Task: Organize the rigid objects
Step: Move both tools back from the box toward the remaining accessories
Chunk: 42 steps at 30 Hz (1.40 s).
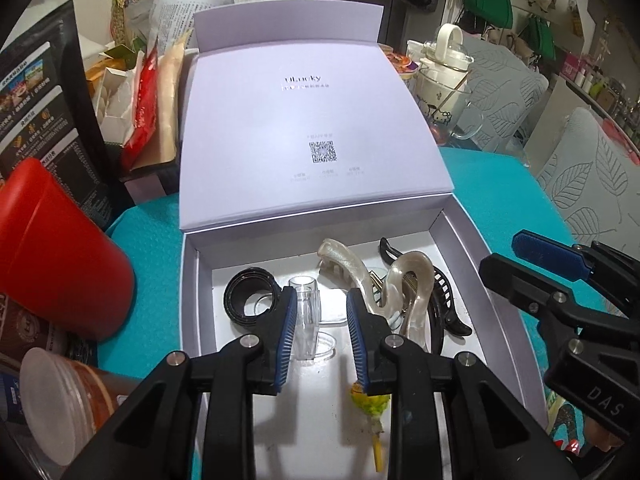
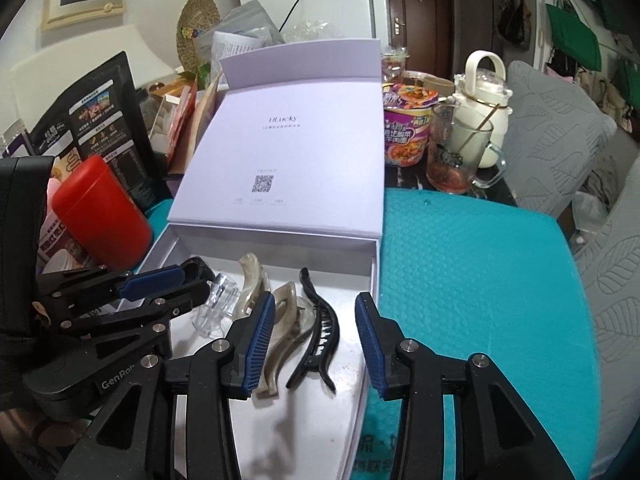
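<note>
Left tongs (image 1: 322, 334) at their narrowest, empty, hover above a clear clip (image 1: 306, 320) in the lavender box (image 1: 480, 280); right tongs (image 2: 316, 338) gape empty over a black claw clip (image 2: 318, 332).

Lived-in home: fridge (image 2: 336, 0), door (image 2: 416, 12), cluttered snack-laden table (image 2: 472, 248).

Box lid (image 1: 304, 128): "uLucky" above a QR code. Right gripper (image 1: 532, 268) body: "DAS". Left gripper (image 2: 168, 286) body: "GenRo", cut off.
</note>
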{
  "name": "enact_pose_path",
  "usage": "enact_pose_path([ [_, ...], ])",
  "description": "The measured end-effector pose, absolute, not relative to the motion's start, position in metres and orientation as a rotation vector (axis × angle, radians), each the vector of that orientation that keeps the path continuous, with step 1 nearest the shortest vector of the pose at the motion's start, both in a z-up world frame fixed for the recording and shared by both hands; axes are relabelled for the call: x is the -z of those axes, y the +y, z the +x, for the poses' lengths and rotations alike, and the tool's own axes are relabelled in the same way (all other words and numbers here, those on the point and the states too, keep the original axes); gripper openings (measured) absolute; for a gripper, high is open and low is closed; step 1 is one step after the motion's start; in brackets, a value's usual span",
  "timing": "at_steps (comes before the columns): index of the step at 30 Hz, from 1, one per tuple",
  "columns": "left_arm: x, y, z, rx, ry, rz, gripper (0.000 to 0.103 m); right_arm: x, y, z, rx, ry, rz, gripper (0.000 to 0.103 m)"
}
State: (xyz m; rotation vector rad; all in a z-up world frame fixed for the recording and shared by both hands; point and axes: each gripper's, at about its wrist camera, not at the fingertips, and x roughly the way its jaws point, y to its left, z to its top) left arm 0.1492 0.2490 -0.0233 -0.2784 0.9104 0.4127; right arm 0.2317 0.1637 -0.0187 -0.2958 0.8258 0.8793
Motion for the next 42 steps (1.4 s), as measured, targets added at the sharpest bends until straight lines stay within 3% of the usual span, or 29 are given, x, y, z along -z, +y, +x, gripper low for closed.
enact_pose_path([
  [10, -0.018, 0.229, 0.113, -0.42, 0.836, -0.248, 0.031, -0.017, 0.133, 0.195, -0.881, 0.743, -0.303, 0.047],
  [12, -0.028, 0.223, 0.106, -0.423, 0.817, -0.24, 0.053, -0.023, 0.126, 0.188, -0.885, 0.728, -0.301, 0.047],
  [14, -0.038, 0.214, 0.095, -0.422, 0.784, -0.231, 0.065, -0.03, 0.119, 0.179, -0.888, 0.716, -0.297, 0.048],
  [20, -0.06, 0.192, 0.066, -0.428, 0.751, -0.219, 0.066, -0.047, 0.094, 0.152, -0.889, 0.679, -0.281, 0.052],
  [33, -0.086, 0.137, 0.006, -0.425, 0.699, -0.162, 0.068, -0.079, 0.035, 0.081, -0.873, 0.558, -0.285, 0.074],
  [42, -0.083, 0.096, -0.018, -0.376, 0.703, -0.102, 0.068, -0.078, -0.003, 0.048, -0.842, 0.525, -0.275, 0.077],
])
